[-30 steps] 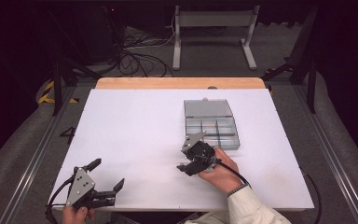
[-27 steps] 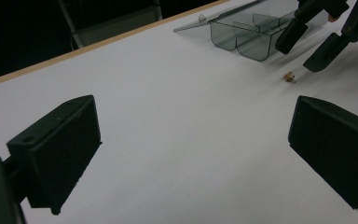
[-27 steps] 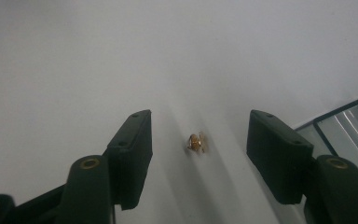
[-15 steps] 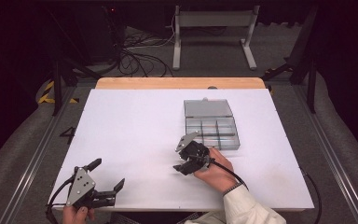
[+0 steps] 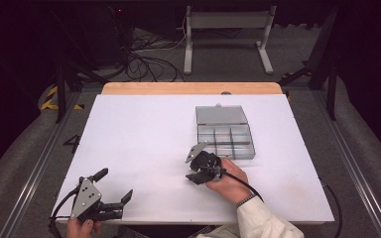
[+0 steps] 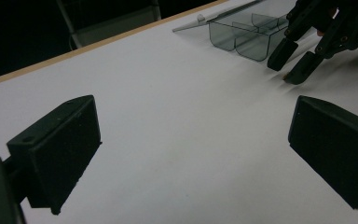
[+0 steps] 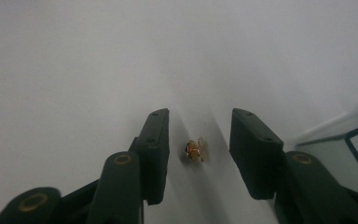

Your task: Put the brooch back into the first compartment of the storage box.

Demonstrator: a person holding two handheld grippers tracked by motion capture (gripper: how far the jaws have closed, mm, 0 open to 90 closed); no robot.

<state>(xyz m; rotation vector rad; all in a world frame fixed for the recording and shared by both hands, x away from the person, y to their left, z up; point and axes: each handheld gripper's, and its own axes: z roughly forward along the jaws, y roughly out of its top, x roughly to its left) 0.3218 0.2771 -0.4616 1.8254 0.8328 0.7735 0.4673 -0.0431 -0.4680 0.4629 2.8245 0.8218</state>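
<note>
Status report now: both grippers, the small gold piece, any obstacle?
Right gripper jaws just closing, not yet touching small gold piece between them. Left gripper open, idle. Compartment box beside, not blocking.

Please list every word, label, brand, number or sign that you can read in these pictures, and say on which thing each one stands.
"4": a dark mark that reads like this digit, on the grey floor left of the white table in the high view.
No readable text on the compartment box, the left gripper, the right gripper or the small golden piece between its jaws.
</note>
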